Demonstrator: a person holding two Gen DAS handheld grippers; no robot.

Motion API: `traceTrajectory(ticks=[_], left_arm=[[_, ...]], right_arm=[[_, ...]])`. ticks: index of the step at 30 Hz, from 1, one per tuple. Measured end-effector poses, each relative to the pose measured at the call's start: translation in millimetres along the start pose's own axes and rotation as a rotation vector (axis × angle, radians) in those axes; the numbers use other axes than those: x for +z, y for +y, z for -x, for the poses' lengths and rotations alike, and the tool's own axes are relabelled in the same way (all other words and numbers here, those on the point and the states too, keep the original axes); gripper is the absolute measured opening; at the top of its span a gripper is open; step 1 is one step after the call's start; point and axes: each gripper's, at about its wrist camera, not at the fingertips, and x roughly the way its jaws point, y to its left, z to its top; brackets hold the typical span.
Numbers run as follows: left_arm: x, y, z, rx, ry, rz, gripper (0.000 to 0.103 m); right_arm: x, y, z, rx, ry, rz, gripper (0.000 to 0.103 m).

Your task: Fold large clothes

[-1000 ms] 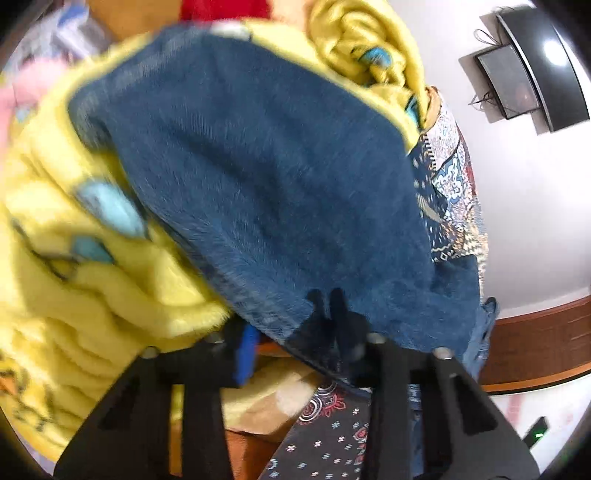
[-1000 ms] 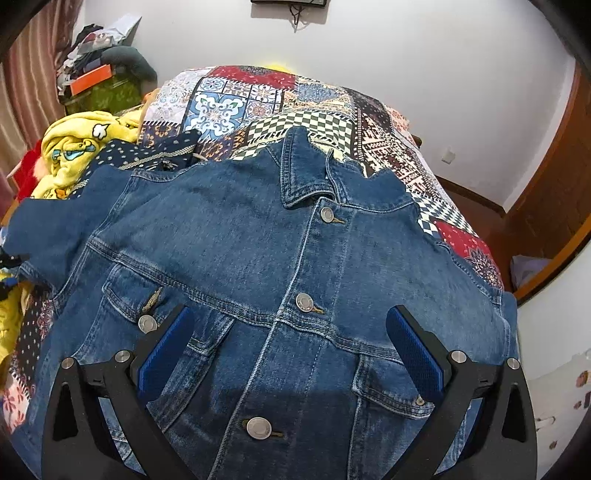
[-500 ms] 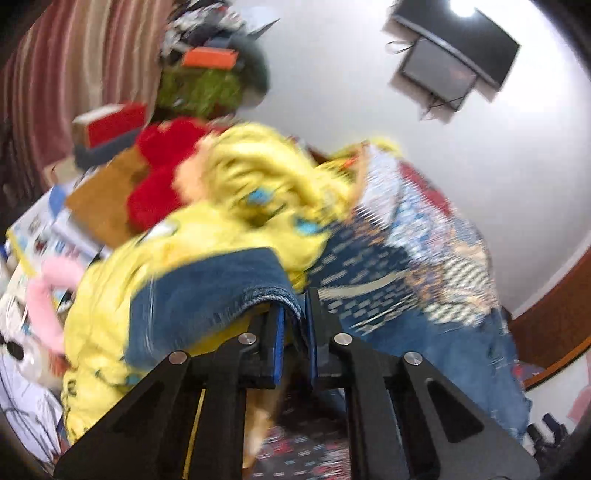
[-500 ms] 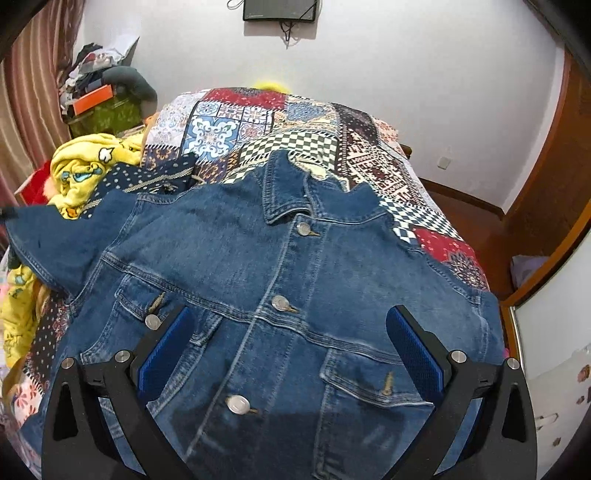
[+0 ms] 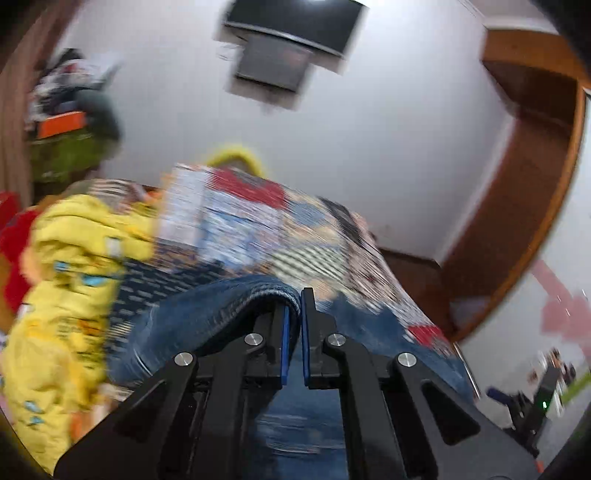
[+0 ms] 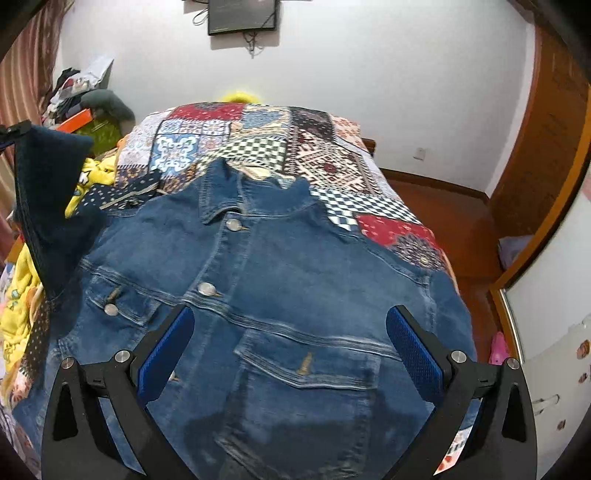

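A blue denim jacket [image 6: 280, 280] lies front up, buttoned, on a patchwork bedspread [image 6: 258, 133]. My left gripper [image 5: 292, 317] is shut on the end of the jacket's left sleeve [image 5: 229, 306] and holds it lifted above the bed. In the right wrist view that raised sleeve [image 6: 48, 192] hangs at the far left, with the left gripper's tip just showing above it. My right gripper [image 6: 290, 339] is open and empty, hovering over the jacket's lower front between the chest pockets.
A yellow fleece garment [image 5: 62, 280] and red items lie piled along the bed's left side. A cluttered shelf [image 6: 81, 99] stands at the back left. A wall-mounted screen [image 6: 242, 14] hangs above the bed head. Wooden floor and a door frame [image 6: 546, 155] are on the right.
My left gripper closed on the sleeve end and has lifted it up and swung it toward the jacket. My right gripper stayed open, drifting slightly lower over the jacket.
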Motion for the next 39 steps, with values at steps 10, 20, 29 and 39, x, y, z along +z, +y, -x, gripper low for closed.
traceTrajectory(ticks=[10, 20, 29, 39], left_arm=[[-97, -109, -82, -0.143, 0.295, -0.186, 0.004], [-171, -118, -117, -0.096, 0.566, -0.237, 0.004], [-173, -90, -68, -0.074, 0.524, -0.313, 0.055], [-138, 7, -12, 0.146, 0.364, -0.258, 0.056]], right_arm=[[-21, -35, 2, -0.012, 0.024, -0.007, 0.103], [-29, -43, 9, -0.013, 0.036, 0.017, 0.103], [-15, -9, 19, 0.019, 0.013, 0.102, 0.103], [12, 74, -2, 0.147, 0.016, 0.241, 0.103]])
